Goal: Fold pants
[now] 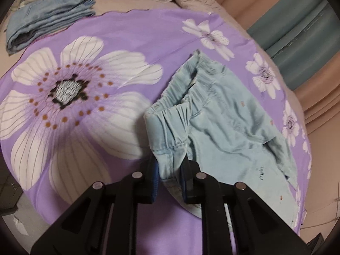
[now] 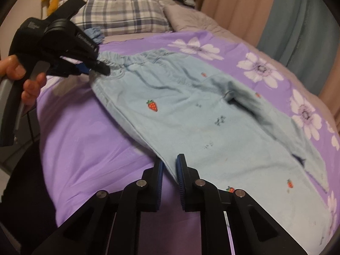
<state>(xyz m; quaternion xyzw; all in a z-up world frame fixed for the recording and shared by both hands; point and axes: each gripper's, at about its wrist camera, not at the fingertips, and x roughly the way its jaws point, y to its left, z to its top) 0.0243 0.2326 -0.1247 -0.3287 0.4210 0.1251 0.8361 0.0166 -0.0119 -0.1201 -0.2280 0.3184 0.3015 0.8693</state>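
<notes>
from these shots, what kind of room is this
Most likely a bedroom: the pants lie on a bed with a purple floral sheet, a plaid pillow at its head, and curtains alongside.

The purple floral bedspread (image 1: 89, 42) lies bare and open across the middle of the bed, left of the light-blue pants (image 1: 214, 123). A folded stack of denim (image 1: 48, 19) blocks the far left corner, with a plaid pillow (image 2: 119, 14) along the head edge. Curtains (image 1: 301, 42) close off the right side.
</notes>
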